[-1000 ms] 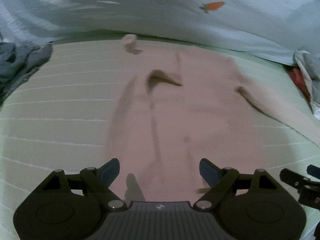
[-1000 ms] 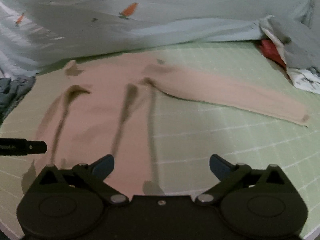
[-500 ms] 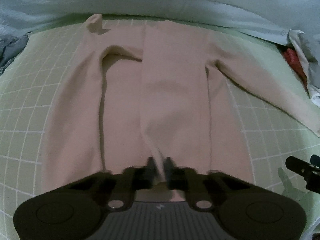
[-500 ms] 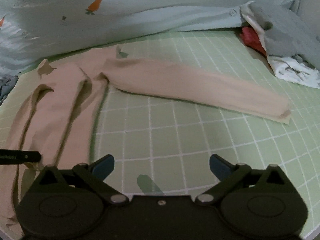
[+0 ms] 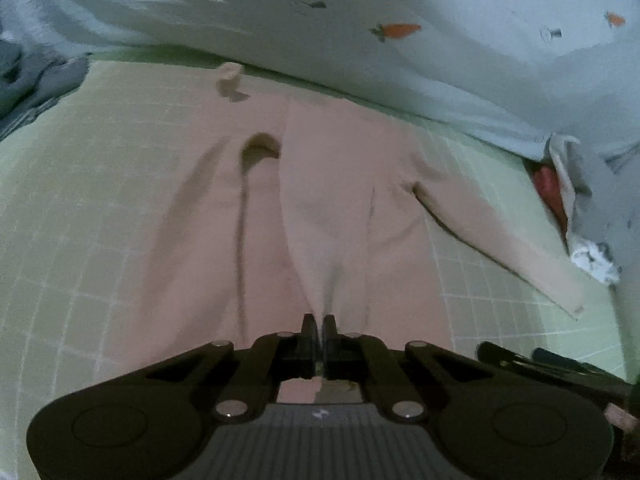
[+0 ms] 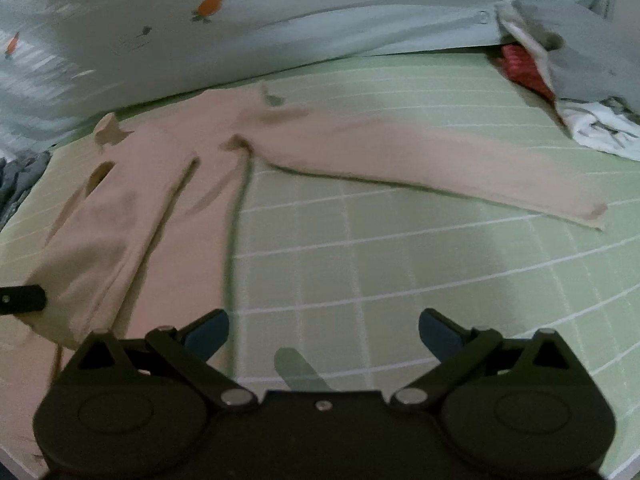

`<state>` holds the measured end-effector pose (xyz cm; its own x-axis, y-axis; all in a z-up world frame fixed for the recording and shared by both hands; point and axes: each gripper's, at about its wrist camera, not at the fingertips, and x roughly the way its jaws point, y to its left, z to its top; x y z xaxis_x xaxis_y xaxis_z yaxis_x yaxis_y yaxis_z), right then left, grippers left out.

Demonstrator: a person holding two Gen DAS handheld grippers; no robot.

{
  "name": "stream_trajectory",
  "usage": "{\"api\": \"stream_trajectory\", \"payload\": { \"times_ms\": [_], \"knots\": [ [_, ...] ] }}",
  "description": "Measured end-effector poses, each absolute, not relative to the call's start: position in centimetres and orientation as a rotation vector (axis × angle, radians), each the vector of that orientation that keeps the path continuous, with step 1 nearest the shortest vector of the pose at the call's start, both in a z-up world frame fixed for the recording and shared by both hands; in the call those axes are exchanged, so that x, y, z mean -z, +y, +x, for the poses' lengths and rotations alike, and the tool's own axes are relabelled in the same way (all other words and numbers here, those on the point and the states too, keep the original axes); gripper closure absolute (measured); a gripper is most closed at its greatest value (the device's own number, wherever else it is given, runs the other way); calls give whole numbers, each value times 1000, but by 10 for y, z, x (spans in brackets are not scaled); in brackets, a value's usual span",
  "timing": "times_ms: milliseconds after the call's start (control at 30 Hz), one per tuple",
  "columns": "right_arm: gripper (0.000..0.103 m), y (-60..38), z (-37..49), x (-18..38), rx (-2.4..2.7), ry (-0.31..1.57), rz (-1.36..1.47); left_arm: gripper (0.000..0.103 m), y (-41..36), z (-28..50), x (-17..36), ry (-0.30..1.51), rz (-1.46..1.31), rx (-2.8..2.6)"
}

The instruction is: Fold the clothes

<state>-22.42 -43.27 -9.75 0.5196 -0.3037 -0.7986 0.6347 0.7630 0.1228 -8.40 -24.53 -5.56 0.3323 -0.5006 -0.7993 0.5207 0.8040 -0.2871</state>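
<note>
1. At the far left of the left wrist view, a grey garment heap (image 5: 24, 76) is seen at the edge of the green gridded mat (image 5: 80, 184); it could be dragged along if the shirt is swept that way.
2. In the middle of that view, the beige long-sleeved shirt (image 5: 328, 184) is spread on the mat, and its near hem is pinched between the closed fingers of the left gripper (image 5: 319, 330). Only a thin ridge of cloth is held, so the hem could slip out if it is pulled hard, or a single layer might be lifted and the fold skewed.
3. In the right wrist view, the right gripper (image 6: 323, 330) is held wide apart above bare mat at the lower centre, with nothing gripped. The outstretched sleeve (image 6: 420, 160) is left unheld and could trail or bunch.
4. At the upper right, a pile of red, grey and white clothes (image 6: 560, 80) lies near the cuff, where it could be snagged.
</note>
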Motion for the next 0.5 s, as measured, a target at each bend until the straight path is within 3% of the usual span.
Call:
{"api": "stream_trajectory", "payload": {
  "times_ms": [500],
  "knots": [
    [1, -347, -184, 100, 521, 894, 413, 100, -149, -80, 80, 1169, 7, 603]
  ]
}}
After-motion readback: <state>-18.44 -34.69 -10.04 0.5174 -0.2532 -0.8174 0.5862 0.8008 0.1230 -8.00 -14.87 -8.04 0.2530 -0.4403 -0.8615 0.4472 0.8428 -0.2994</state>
